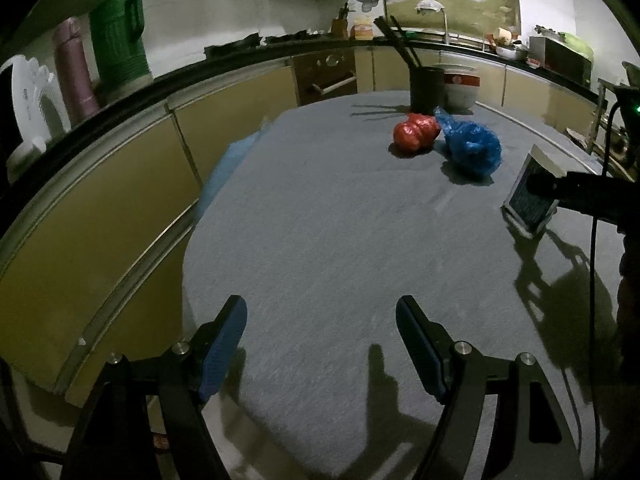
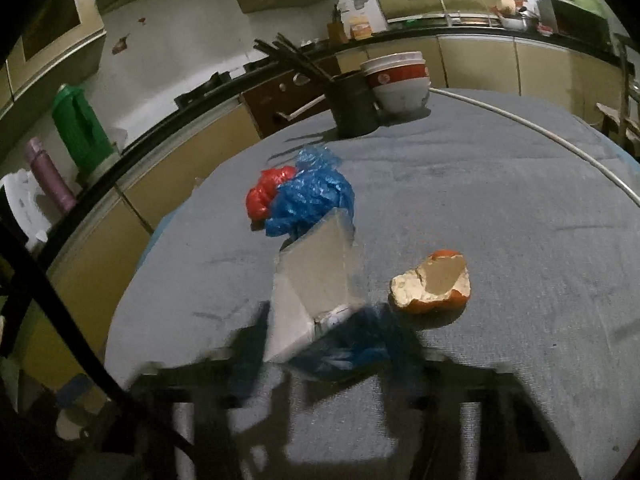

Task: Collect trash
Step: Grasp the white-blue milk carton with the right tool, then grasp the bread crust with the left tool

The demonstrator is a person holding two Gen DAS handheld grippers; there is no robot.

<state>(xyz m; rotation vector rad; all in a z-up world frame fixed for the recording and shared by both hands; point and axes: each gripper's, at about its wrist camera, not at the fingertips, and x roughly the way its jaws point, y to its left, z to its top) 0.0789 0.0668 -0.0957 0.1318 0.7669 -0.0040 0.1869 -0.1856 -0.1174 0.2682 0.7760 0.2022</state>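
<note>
A crumpled red plastic bag [image 1: 414,134] and a crumpled blue plastic bag [image 1: 474,146] lie side by side on the grey tablecloth [image 1: 320,220], far ahead of my left gripper [image 1: 320,344], which is open and empty low over the near edge. In the right wrist view the blue bag [image 2: 312,200] hides part of the red bag [image 2: 266,194]. My right gripper [image 2: 324,332] is blurred; it appears shut on a small carton [image 2: 316,280], also seen in the left wrist view [image 1: 530,194]. An orange peel [image 2: 434,282] lies to the carton's right.
A dark cup with chopsticks [image 1: 426,88] and stacked white bowls [image 1: 462,88] stand at the table's far end. Kitchen cabinets [image 1: 120,208] run along the left. A green jug [image 1: 120,40] and a pink bottle [image 1: 76,72] stand on the counter.
</note>
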